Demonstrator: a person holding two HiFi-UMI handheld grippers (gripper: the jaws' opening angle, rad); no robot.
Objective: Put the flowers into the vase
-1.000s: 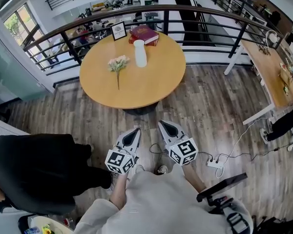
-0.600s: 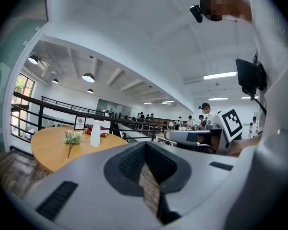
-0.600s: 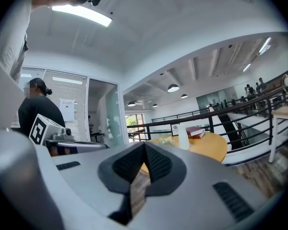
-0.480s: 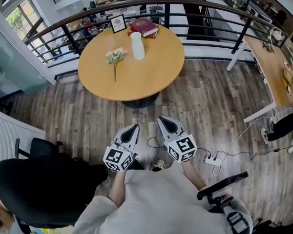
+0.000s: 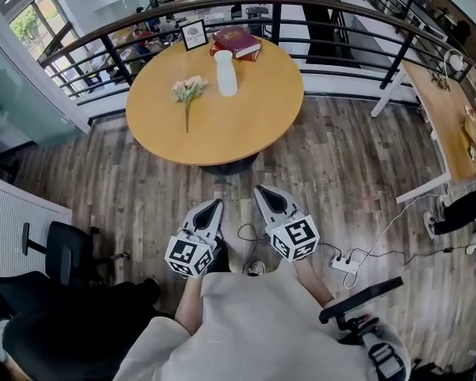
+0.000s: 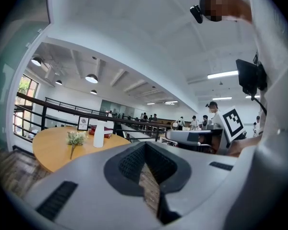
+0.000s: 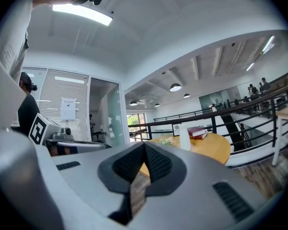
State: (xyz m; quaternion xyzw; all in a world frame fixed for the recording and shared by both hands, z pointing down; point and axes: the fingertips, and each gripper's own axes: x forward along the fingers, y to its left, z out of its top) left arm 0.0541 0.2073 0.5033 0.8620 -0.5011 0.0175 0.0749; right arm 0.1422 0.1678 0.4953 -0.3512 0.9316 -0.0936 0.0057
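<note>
On the worktop (image 5: 238, 125), flowers (image 5: 188, 90) lie beside the vase (image 5: 225, 73); your left tool (image 5: 215, 206) and right tool (image 5: 262, 192) are closed, empty.

The left tongs (image 5: 212, 210) and right tongs (image 5: 267, 196) were held side by side, just apart, close in front of the person's torso (image 5: 254, 332), both pointing forward and about level. The right jaws were closed and empty. The left jaws looked closed too, with nothing between them. Both forearms (image 5: 311, 280) were bent back toward the body.
</note>
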